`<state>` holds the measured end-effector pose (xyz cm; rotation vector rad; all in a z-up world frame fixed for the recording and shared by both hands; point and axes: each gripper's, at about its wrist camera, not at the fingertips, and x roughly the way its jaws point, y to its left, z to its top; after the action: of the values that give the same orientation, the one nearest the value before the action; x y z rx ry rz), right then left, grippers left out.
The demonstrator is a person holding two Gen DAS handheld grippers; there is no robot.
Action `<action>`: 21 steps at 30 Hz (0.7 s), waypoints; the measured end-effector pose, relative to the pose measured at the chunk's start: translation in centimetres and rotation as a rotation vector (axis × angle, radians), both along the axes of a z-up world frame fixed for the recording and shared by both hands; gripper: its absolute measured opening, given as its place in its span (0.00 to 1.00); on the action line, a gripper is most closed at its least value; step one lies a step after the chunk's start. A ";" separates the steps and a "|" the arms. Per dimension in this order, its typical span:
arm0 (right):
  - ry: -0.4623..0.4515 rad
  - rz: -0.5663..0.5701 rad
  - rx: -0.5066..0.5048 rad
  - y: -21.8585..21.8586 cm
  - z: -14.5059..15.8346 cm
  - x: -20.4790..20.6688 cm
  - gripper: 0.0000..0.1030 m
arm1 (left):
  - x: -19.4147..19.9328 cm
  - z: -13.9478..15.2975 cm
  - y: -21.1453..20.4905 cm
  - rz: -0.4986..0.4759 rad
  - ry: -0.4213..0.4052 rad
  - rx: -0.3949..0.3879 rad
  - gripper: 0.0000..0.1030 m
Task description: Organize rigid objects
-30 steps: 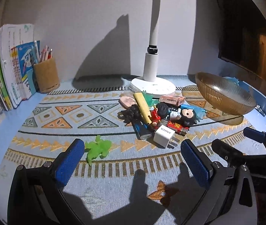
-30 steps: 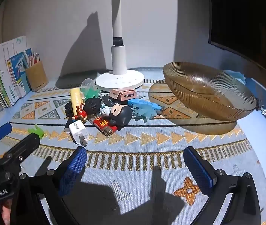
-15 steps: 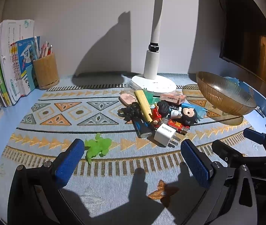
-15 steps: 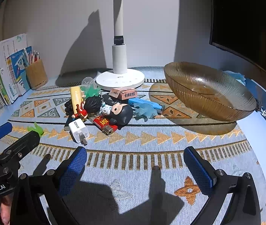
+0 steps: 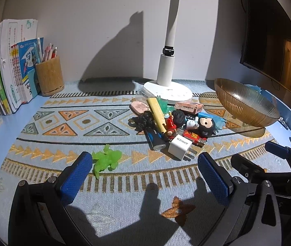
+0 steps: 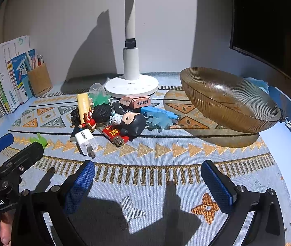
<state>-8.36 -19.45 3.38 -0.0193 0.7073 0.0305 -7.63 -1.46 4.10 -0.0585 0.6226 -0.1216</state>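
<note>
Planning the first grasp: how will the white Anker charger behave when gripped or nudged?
The white charger looks like a rigid, smooth-faced block, so it may slip slightly between the pads. Boxy and lying flat on the woven mat, it should slide, not roll. Its prongs stick out, possibly snagging the weave.

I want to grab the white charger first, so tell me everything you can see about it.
The white charger is a small rounded cube of glossy plastic, printed ANKER in grey on its upper face. It lies on its side on the woven mat, metal prongs pointing toward the cameras. It sits at the pile's near edge, against the dark blue stick. Neither gripper touches it.
</note>
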 end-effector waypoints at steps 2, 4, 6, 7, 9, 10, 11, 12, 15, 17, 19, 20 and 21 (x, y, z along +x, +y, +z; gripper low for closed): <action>0.005 0.001 0.002 0.0 0.0 0.0 1.00 | 0.0 0.0 0.0 0.001 0.001 0.000 0.99; 0.010 0.000 0.004 0.0 -0.1 0.1 1.00 | 0.0 0.0 0.0 0.000 0.000 0.000 0.99; 0.010 0.000 -0.004 0.0 0.0 0.0 1.00 | 0.0 0.0 0.0 0.000 0.000 0.000 0.99; 0.011 0.000 -0.002 0.0 0.0 0.1 1.00 | 0.0 0.0 0.0 0.000 0.000 0.000 0.99; 0.014 0.001 0.004 0.0 0.0 0.1 1.00 | 0.0 0.0 0.0 0.000 0.000 0.001 0.99; 0.013 0.001 0.005 0.0 -0.1 0.0 1.00 | 0.0 0.0 0.0 0.000 0.000 0.001 0.99; 0.017 0.001 0.005 0.0 -0.1 0.0 1.00 | 0.0 0.0 0.0 0.000 0.001 0.000 0.99; 0.020 0.000 0.003 0.0 -0.1 0.0 1.00 | 0.0 0.0 0.0 0.000 0.001 0.000 0.99; 0.029 -0.001 0.004 0.1 0.0 0.0 1.00 | 0.0 0.0 -0.1 0.000 0.002 0.000 0.99; 0.029 -0.001 0.005 0.1 0.0 0.0 1.00 | 0.0 0.0 -0.1 0.000 0.002 0.000 0.99; 0.028 -0.001 0.006 0.1 0.0 0.0 1.00 | 0.0 0.0 0.0 0.001 0.002 -0.001 0.99; 0.024 -0.001 0.004 0.1 0.0 0.0 1.00 | 0.0 0.0 -0.1 0.002 0.002 -0.002 0.99; 0.015 0.000 0.003 0.2 -0.1 0.0 1.00 | 0.0 -0.1 -0.1 0.001 0.003 -0.002 0.99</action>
<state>-8.38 -19.28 3.32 -0.0166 0.7223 0.0318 -7.66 -1.57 4.02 -0.0614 0.6253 -0.1210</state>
